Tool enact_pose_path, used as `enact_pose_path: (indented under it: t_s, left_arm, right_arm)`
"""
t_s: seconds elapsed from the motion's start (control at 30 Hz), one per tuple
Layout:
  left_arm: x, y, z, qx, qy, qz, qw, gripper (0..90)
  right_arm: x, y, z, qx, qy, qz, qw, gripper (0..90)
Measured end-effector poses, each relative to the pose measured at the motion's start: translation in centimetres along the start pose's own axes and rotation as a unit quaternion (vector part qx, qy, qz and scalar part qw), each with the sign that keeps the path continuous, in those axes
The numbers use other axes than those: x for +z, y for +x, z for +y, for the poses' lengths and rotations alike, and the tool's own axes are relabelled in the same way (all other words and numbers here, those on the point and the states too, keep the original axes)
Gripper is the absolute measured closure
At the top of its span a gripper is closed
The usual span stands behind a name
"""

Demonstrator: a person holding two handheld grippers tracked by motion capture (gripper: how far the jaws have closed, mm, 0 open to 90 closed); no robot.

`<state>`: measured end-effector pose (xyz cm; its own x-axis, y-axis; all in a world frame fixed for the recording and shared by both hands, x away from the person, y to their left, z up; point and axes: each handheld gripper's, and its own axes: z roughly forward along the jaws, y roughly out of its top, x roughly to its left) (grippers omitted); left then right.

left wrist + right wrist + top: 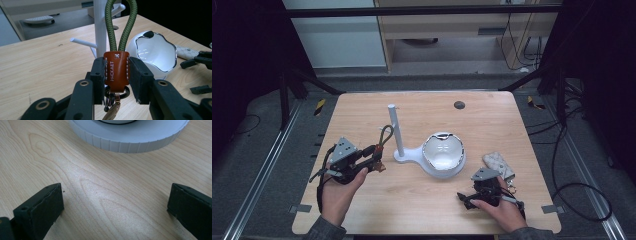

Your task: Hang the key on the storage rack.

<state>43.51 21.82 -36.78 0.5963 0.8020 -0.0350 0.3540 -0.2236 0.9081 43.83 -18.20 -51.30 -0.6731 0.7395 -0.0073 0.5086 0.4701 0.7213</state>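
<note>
My left gripper [377, 159] [116, 75] is shut on a keychain's brown leather tab [116, 71]. The keychain's green rope loop [386, 134] [121, 25] rises past the jaws, and metal clips hang under the tab. Just beyond the loop stands a white stand's post [394, 130] [100, 27] with short side pegs. A white bowl [443, 152] [155, 51] with a shiny rim sits on the stand's base. My right gripper [464, 199] [116, 205] lies low on the table at the front right, open and holding nothing. The bowl's ribbed white base [130, 135] lies ahead of it.
A patterned pouch [498, 164] lies to the right of the bowl, close behind the right hand. A small dark disc [459, 105] sits near the far edge of the wooden table [422, 200]. Cables trail over the floor at the right.
</note>
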Motion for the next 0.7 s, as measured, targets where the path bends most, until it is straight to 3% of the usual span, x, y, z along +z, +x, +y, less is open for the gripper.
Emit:
enact_pose_path:
  t_s: [0.4,0.7]
  left_arm:
    - [2.2,0.0,0.2,-0.003,0.014,0.000,0.9999,65.8]
    - [4.1,0.5,-0.1,-0.016,0.023,0.009,0.9996,65.7]
  right_arm:
    - [0.0,0.0,0.0,0.000,0.000,0.000,1.0000,0.5]
    - [0.0,0.0,0.0,0.000,0.001,-0.001,1.0000,0.4]
